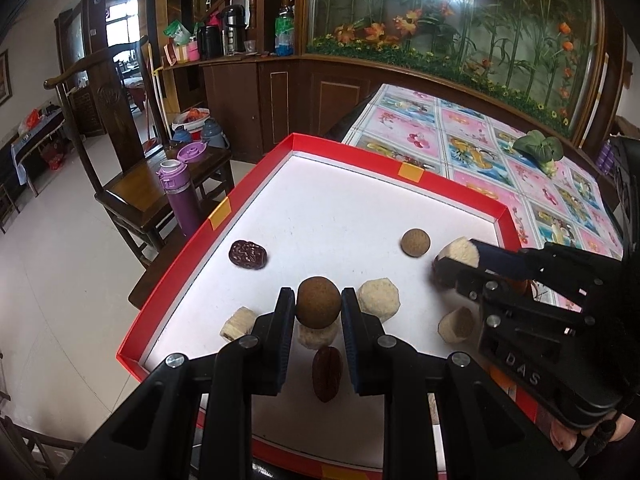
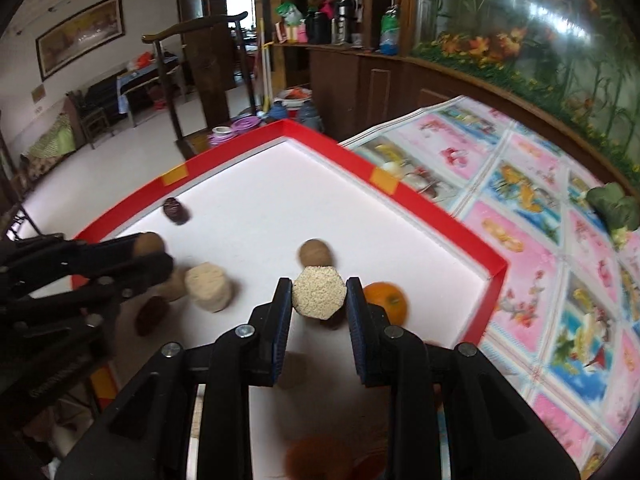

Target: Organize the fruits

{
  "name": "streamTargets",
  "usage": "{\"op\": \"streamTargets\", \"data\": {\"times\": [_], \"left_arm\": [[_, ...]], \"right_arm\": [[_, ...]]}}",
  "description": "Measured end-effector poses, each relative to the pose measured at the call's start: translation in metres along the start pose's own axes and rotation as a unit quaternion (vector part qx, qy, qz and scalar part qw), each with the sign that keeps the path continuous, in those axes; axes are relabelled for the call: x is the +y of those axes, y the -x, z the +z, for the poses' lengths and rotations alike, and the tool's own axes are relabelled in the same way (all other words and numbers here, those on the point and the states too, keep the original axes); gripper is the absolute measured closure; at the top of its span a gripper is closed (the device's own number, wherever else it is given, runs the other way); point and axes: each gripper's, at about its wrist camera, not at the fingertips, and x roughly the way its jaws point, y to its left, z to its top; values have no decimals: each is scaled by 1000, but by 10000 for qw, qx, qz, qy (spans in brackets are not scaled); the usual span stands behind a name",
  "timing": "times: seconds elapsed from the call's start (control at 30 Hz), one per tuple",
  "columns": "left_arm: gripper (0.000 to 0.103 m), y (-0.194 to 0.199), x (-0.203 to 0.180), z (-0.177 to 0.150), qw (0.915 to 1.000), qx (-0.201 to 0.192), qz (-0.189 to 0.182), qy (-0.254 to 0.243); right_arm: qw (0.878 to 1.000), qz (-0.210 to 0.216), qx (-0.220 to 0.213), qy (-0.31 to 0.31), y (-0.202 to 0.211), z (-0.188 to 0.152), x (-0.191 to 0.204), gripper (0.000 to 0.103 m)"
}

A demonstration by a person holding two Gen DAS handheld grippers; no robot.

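Left hand-held gripper (image 1: 319, 306) pinched a brown ball (image 1: 319, 307); the right (image 2: 319, 300) clamped a pale chunk (image 2: 319, 293). Both hung over the tray (image 1: 460, 182), apparently mid-sort. Placing each likely came next.

The tray (image 1: 476, 192) is white inside with a red rim and orange tape patches. At the lower centre of the frame, the black left claw (image 1: 319, 307) has a brown ball (image 1: 319, 301). The black right claw (image 2: 319, 295) has a beige grainy piece (image 2: 319, 293). The counter (image 2: 540, 240) cloth shows pink and blue flower squares.
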Motion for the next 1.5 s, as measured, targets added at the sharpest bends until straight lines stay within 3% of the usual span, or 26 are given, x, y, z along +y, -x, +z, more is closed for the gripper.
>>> {"op": "streamTargets", "data": {"times": [0.23,0.4,0.47,0.57,0.73,1.0,1.07,1.17,1.5], "left_arm": [[80,-5,-2,-4,9999,129,52,-62],[80,-7,-3,-6,9998,183,100,-61],[80,-7,-1,-7,9997,212,123,-21],[70,-8,1,-8,9995,231,198,0],[65,-5,4,-11,9995,214,228,48],[33,14,9,-11,9994,-147,275,137],[31,22,9,-10,9990,-314,272,148],[23,37,6,-9,9977,-606,280,153],[9,80,-32,0,9896,-1390,362,-9]], "right_arm": [[9999,-5,24,144,-2,-2,5,74],[9991,-264,11,339,-3,-3,11,73],[9986,-332,35,402,-4,-4,12,62],[9981,-337,21,506,-5,-6,16,53],[9943,-627,-30,865,-4,-10,28,45],[9934,-808,-440,679,22,-9,16,33],[9915,-952,-605,651,32,-9,11,26],[9887,-1131,-759,632,48,-10,7,23],[9742,-1893,-1209,236,123,-22,-29,11]]}}
